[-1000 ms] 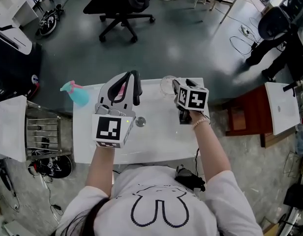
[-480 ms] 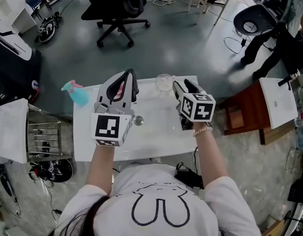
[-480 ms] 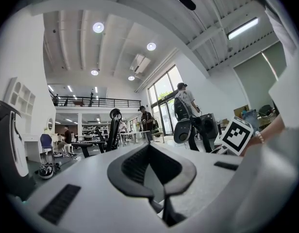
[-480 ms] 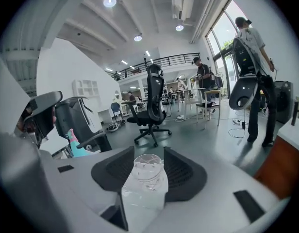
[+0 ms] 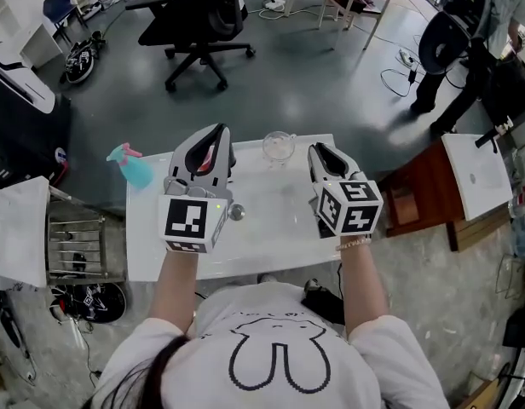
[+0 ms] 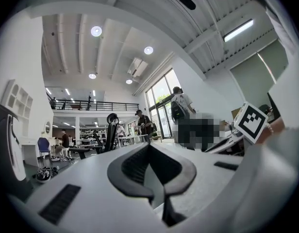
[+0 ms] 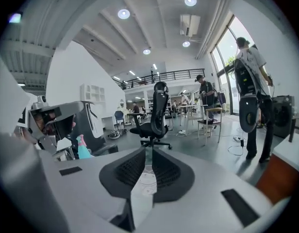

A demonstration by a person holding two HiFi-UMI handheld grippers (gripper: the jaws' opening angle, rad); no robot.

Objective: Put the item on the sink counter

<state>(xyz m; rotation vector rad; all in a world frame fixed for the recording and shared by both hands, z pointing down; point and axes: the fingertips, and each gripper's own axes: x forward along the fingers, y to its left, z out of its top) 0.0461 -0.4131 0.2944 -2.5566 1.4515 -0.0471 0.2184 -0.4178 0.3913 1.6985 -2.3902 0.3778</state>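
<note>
A clear glass bowl [image 5: 279, 146] stands by itself at the far edge of the white sink counter [image 5: 271, 220]. My right gripper [image 5: 319, 152] hovers just right of it and nearer to me, not touching it. Its jaws are closing and almost together, with nothing between them. Through their narrow slit in the right gripper view the glass bowl [image 7: 147, 177] shows just ahead. My left gripper [image 5: 220, 135] is held over the counter's left part, shut, with something pink showing at its jaws in the head view; what it is cannot be told.
A teal spray bottle [image 5: 131, 164] with a pink top is off the counter's left end. A small round metal piece [image 5: 237, 213] sits in the counter. A wire rack [image 5: 75, 237] stands to the left, an office chair [image 5: 194, 15] beyond, a red-brown cabinet [image 5: 420, 203] to the right.
My right gripper has drawn back from the glass bowl toward me and its jaws have come together. The bowl stays at the counter's far edge. The left gripper has hardly moved.
</note>
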